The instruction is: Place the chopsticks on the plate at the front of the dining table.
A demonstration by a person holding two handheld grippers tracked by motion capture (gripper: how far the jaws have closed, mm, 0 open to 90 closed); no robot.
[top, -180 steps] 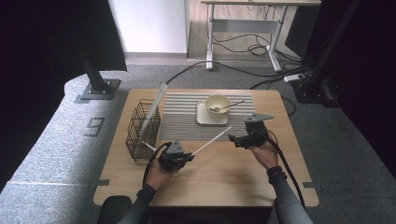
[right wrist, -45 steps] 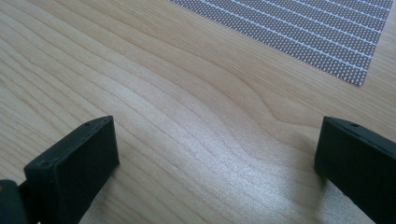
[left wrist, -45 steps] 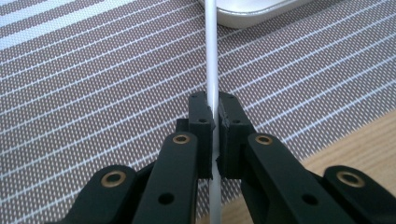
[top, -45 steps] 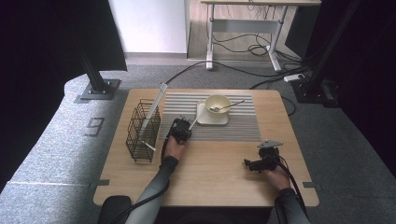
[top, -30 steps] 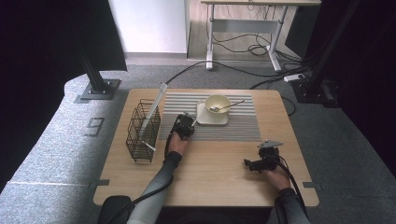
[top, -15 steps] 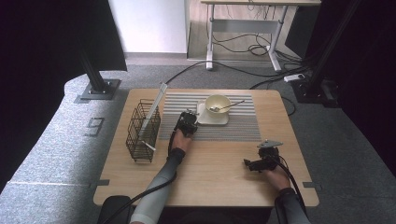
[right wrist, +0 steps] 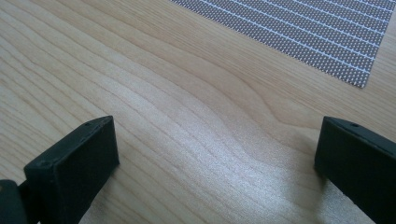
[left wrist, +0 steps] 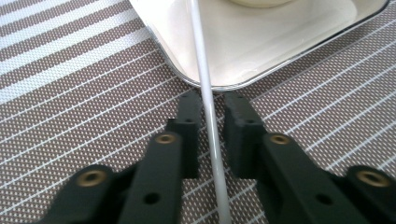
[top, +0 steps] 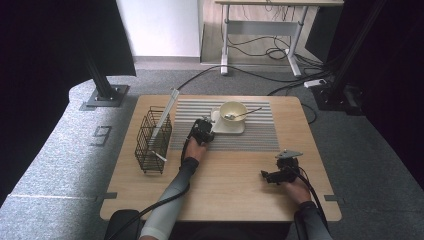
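Left gripper (left wrist: 212, 105), jaws just opening, straddles a loose white chopstick (left wrist: 208, 112) at the square plate's (left wrist: 261, 56) edge.

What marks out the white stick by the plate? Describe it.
On the striped mat, find the square white plate. The thin white stick lies across its rim, between the left claw's just-opening jaws; the other stick stands in the wire basket.

The near half of the counter (top: 220, 190) lay bare wood, free for passage between the forearms. At the left edge the wire rack (top: 153, 140) stood tall, a white stick (top: 165, 114) leaning out of it. Toward the back, the square plate (top: 235, 127) with its bowl (top: 233, 110) and spoon (top: 246, 113) blocked the striped mat (top: 260, 137), the left hand-held gripper (top: 204, 131) right beside its rim.
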